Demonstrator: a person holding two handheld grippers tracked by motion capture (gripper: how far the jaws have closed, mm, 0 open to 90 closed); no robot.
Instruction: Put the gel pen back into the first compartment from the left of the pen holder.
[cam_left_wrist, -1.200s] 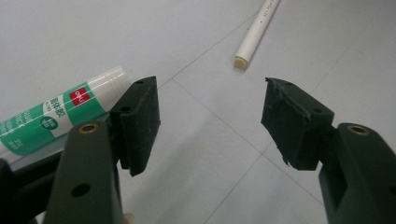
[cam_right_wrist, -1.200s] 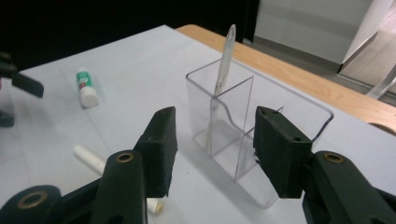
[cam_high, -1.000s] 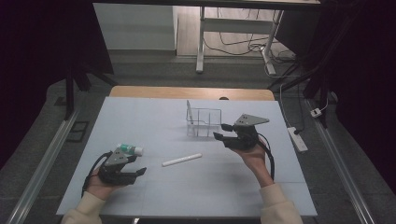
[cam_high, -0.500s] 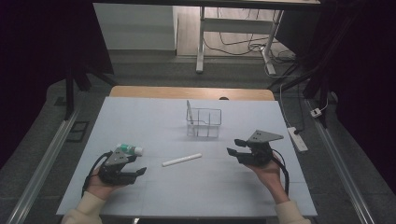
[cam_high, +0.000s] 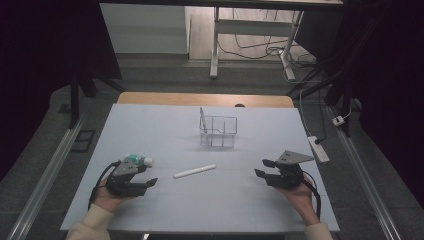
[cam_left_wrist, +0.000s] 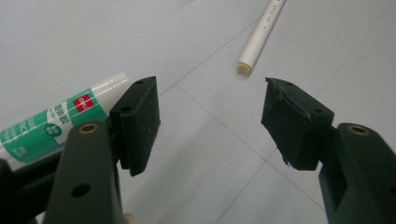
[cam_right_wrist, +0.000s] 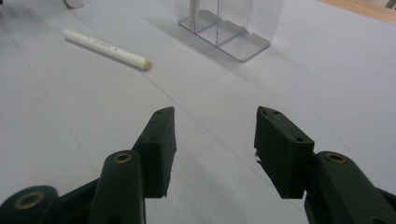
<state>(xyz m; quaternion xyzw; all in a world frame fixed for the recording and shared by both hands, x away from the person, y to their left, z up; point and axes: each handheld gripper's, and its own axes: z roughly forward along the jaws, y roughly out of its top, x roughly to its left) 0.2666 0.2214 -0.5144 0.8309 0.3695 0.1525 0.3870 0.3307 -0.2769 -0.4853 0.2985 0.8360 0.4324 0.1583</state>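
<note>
**Observer:** Left gripper (cam_high: 145, 183) first: you are holding it low at the near left of the table, jaws standing apart with nothing between them. The green-and-white glue stick (cam_left_wrist: 56, 126) is lying just beside its left jaw, outside the gap, so it is not being gripped.

**Operator:** And the right?

**Observer:** Your right gripper (cam_high: 265, 168) is hovering over the near right of the table, jaws likewise apart and empty. In the right gripper view it is pointing across bare surface toward the white pen (cam_right_wrist: 106, 48), which is lying flat between your two hands, well apart from both. I am judging that the pen is lying flat and loose so either hand can close across its barrel.

**Operator:** Where is it going?

**Observer:** Probably into the clear divided organizer (cam_high: 218, 131), standing upright farther back, past the pen; its open top is facing up, which suits dropping things in.

**Operator:** Surface?

**Observer:** You are working on a pale blue mat (cam_high: 150, 125) with faint seam lines, over a wooden tabletop. Dark room around it; cables and a power strip (cam_high: 319, 149) are lying on the floor to the right.
</note>
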